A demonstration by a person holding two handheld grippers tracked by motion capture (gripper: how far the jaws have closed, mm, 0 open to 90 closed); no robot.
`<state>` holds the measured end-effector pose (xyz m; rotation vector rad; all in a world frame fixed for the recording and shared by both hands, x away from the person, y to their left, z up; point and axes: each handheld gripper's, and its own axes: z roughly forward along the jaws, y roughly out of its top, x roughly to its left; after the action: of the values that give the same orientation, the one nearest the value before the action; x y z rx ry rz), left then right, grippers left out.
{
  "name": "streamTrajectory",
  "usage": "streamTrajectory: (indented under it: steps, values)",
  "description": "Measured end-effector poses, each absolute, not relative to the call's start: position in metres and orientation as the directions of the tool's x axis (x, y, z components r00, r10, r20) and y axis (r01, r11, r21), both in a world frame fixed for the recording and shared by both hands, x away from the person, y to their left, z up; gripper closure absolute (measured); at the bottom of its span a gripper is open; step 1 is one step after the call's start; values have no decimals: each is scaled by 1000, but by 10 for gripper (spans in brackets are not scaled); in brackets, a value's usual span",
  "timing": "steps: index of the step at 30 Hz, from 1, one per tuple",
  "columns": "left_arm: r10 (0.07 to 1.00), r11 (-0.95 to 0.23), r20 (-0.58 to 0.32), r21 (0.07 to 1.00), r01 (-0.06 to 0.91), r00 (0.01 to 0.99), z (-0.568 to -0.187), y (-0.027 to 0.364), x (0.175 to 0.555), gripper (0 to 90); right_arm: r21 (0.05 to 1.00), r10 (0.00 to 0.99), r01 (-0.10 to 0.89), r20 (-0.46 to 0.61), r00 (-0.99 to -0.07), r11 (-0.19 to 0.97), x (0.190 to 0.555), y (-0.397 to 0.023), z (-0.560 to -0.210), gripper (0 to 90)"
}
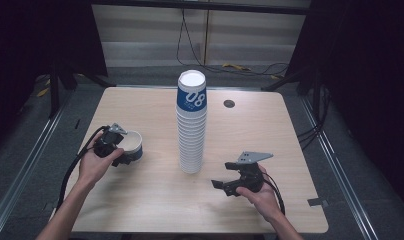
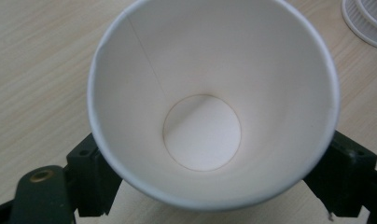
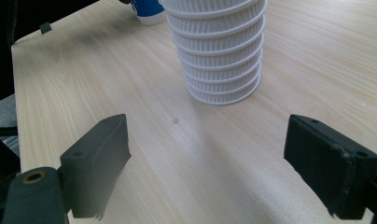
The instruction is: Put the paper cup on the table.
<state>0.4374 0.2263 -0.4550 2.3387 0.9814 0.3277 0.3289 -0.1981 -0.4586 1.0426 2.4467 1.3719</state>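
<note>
A tall stack of upturned paper cups (image 1: 192, 130), white with a blue "08" cup on top, stands mid-table. My left gripper (image 1: 128, 151) is shut on a single blue paper cup (image 1: 134, 141) left of the stack, just over the table. In the left gripper view the cup's white inside (image 2: 210, 93) faces the camera, with a black pad (image 2: 91, 179) pressed on each side of its wall. My right gripper (image 1: 224, 174) is open to the right of the stack's base. Its jaws stand wide apart in the right gripper view (image 3: 214, 158), facing the stack's ribbed rims (image 3: 219, 60), with the blue cup (image 3: 148, 11) beyond.
The wooden table (image 1: 150, 210) has a round cable hole (image 1: 229, 103) behind the stack on the right. Dark floor and metal rails run along both sides. Cables lie on the floor beyond the far edge. The stack's bottom rims (image 2: 364, 18) show at the corner of the left gripper view.
</note>
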Motion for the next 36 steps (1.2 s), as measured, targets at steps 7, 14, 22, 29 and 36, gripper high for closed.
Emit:
streamTrajectory:
  steps: [7, 14, 22, 29, 36]
  values:
    - [724, -560, 0, 584, 588, 690, -458, 230, 441, 161, 797, 640, 501, 197, -743, 337, 328, -201, -458, 140]
    - [725, -565, -2, 570, 596, 689, -454, 232, 438, 165, 797, 641, 504, 200, -741, 334, 328, -202, -458, 140]
    - [732, -563, 10, 571, 597, 681, -452, 234, 435, 165, 798, 639, 502, 200, -742, 333, 328, -202, -458, 140]
    - [749, -529, 0, 602, 598, 662, -450, 243, 428, 169, 799, 642, 502, 200, -741, 331, 327, -203, -457, 140]
    - [759, -482, -37, 640, 599, 650, -457, 259, 412, 164, 797, 639, 504, 202, -742, 333, 328, -201, -458, 140]
